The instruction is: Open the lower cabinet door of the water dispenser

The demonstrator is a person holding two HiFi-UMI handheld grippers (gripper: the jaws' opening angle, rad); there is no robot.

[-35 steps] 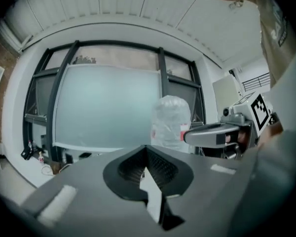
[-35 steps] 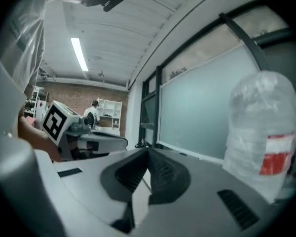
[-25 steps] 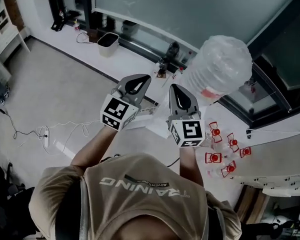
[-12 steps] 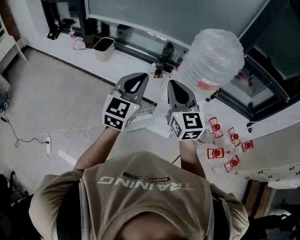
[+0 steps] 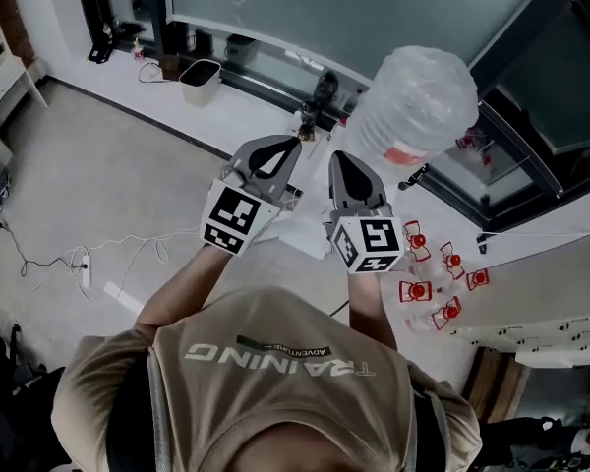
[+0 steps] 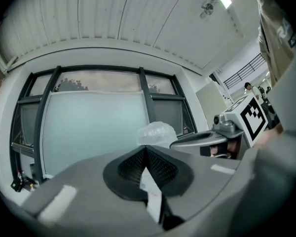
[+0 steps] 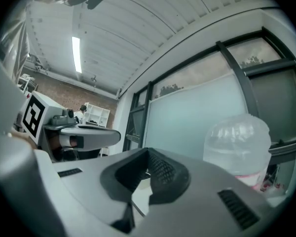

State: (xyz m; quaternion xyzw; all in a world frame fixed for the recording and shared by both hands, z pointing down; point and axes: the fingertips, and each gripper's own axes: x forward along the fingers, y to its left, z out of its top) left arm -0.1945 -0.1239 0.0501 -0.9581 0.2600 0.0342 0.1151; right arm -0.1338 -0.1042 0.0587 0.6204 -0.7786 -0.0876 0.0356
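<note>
Both my grippers are up and level in front of my chest, side by side, nowhere near the door. My left gripper (image 6: 145,148) is clenched on nothing, its ribbed pads meeting at the tip. My right gripper (image 7: 148,152) is clenched the same way, also empty.

The dispenser (image 5: 303,232) stands at the floor's far edge, by the window. I see little more than its big clear bottle (image 5: 418,101) rising just right of my right gripper. What I take for its white body shows only as a sliver between my two grippers. The lower door itself is in none of my views. I judge that it sits low on the front, well below where my fingers are now.

I expect a thin, stiff panel, light on its hinge and held by a small catch. Its smooth face would slip under my pads, so I would not pinch the flat. I would let one gripper spread, drop down, and take the free edge or the handle recess, opposite the hinge. Then I would pull gently along the door's arc. With that bottle on top the unit may be top-heavy, and a hard tug could rock it.
</note>
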